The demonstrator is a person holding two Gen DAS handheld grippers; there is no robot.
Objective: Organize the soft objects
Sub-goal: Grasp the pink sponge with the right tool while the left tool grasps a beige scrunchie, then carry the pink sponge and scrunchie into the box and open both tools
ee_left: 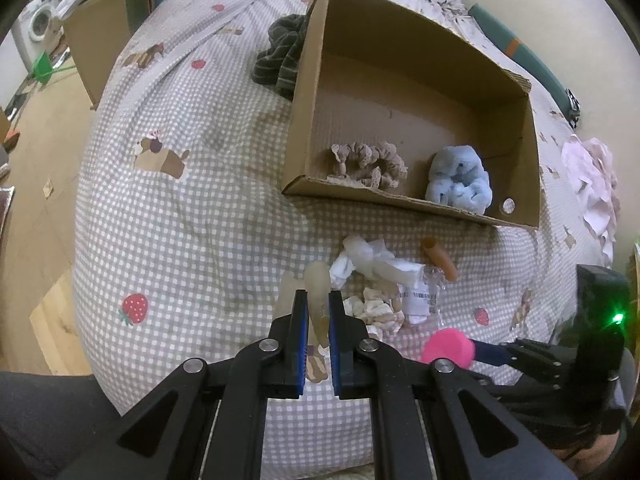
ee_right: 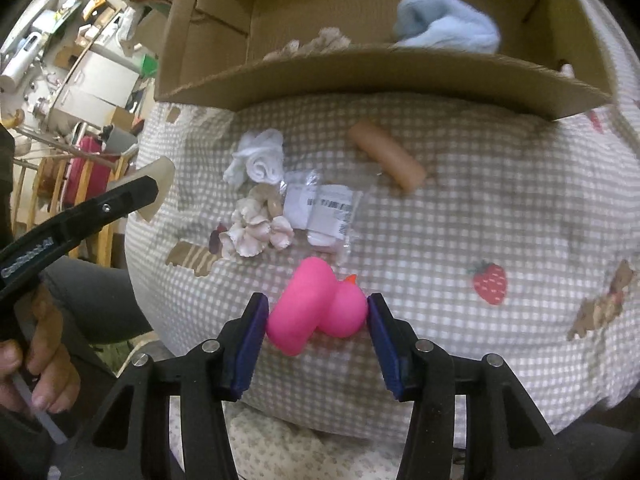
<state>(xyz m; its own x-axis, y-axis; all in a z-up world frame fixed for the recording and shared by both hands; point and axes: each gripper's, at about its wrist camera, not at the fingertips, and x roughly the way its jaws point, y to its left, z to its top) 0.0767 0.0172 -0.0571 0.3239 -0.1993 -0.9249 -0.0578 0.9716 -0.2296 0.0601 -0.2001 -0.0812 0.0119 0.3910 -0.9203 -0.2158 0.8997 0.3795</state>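
Note:
My left gripper [ee_left: 319, 300] is shut on a pale translucent soft piece [ee_left: 318, 292] and holds it above the checked bedcover; it also shows at the left of the right wrist view [ee_right: 154, 186]. My right gripper [ee_right: 316, 308] is shut on a pink rubber duck [ee_right: 316, 312], also seen in the left wrist view [ee_left: 448, 347]. A cardboard box [ee_left: 400, 200] holds a beige scrunchie [ee_left: 372, 164] and a blue fluffy scrunchie [ee_left: 460, 180]. On the cover before the box lie a white cloth [ee_right: 260, 158], a frilly pale scrunchie [ee_right: 256, 232], a plastic packet [ee_right: 324, 212] and a tan sausage-like toy [ee_right: 388, 156].
A dark striped cloth [ee_left: 282, 56] lies left of the box. A pink cloth [ee_left: 592, 184] lies at the right. Beyond the bed's left edge are a wooden floor, a washing machine [ee_left: 38, 24] and a cardboard sheet [ee_left: 100, 48].

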